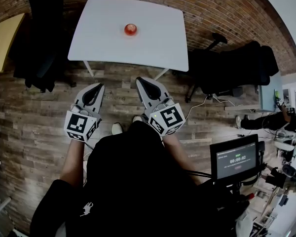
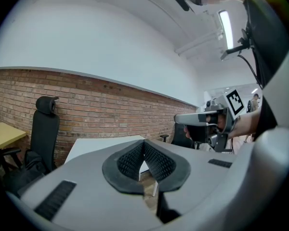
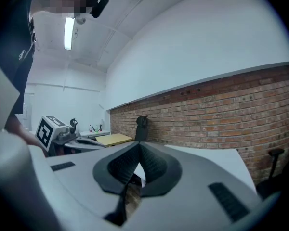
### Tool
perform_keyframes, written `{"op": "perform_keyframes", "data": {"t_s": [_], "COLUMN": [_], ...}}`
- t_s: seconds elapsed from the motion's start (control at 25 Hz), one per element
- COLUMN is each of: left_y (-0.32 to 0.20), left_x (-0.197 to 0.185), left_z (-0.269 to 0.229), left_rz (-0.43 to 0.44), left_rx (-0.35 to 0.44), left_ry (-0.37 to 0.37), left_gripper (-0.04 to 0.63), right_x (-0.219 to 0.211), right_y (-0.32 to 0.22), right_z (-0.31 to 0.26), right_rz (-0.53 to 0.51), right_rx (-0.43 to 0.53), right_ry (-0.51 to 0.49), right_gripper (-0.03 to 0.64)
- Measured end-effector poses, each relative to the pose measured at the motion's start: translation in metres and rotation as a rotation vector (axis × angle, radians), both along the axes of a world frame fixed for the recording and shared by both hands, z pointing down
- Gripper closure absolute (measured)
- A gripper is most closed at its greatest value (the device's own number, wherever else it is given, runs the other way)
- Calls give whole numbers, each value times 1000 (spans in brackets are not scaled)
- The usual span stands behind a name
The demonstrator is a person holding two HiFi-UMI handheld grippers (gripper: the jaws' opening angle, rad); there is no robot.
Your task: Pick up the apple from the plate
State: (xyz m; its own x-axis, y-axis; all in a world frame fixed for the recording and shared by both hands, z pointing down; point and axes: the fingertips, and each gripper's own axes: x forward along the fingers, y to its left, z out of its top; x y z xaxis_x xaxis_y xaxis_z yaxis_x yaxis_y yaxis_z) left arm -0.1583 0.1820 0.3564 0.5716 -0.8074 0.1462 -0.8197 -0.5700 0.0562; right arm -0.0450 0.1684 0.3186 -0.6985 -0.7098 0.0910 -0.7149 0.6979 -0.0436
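A small red apple (image 1: 130,29) sits near the middle of a white table (image 1: 103,38) at the far side of the head view; the plate under it is too small to make out. Both grippers hang over the wooden floor, well short of the table and pointing toward it. My left gripper (image 1: 98,86) is shut with nothing in it, its ribbed pads (image 2: 130,160) meeting at the tip (image 2: 144,143). My right gripper (image 1: 140,80) is also shut and empty (image 3: 139,147). Each gripper view shows the other gripper beside it, the right gripper (image 2: 202,121) and the left gripper (image 3: 62,136). The apple is hidden in both gripper views.
Black office chairs stand left (image 1: 39,38) and right (image 1: 232,65) of the white table. A yellow table (image 1: 2,41) is at the far left. A small screen (image 1: 235,159) on a stand is at my right. A brick wall (image 2: 111,114) runs behind the table.
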Motion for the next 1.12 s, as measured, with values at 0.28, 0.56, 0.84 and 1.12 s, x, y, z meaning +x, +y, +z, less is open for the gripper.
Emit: {"op": "perform_keyframes", "data": {"t_s": [0.28,0.56,0.84,1.12], "left_y": [4,8,-14,-49], "left_x": [-11,-28,-23,-7], "left_z": [4,12,13,9], "left_rz": [-10,-22,-6,9], "left_rx": [-14,-6,-12,10], "left_ry": [12,2,-9,2], "left_gripper": [591,591,591,591], "right_x": [-12,-30,-29,-17], "right_y": [1,2,-21,-52], "right_z": [4,9,10,12], "right_rz": [-20,-36,-32,-31], "right_rx": [-7,2,5,6], "right_ry": [14,18,19,8], "right_gripper": [614,614,614,614]}}
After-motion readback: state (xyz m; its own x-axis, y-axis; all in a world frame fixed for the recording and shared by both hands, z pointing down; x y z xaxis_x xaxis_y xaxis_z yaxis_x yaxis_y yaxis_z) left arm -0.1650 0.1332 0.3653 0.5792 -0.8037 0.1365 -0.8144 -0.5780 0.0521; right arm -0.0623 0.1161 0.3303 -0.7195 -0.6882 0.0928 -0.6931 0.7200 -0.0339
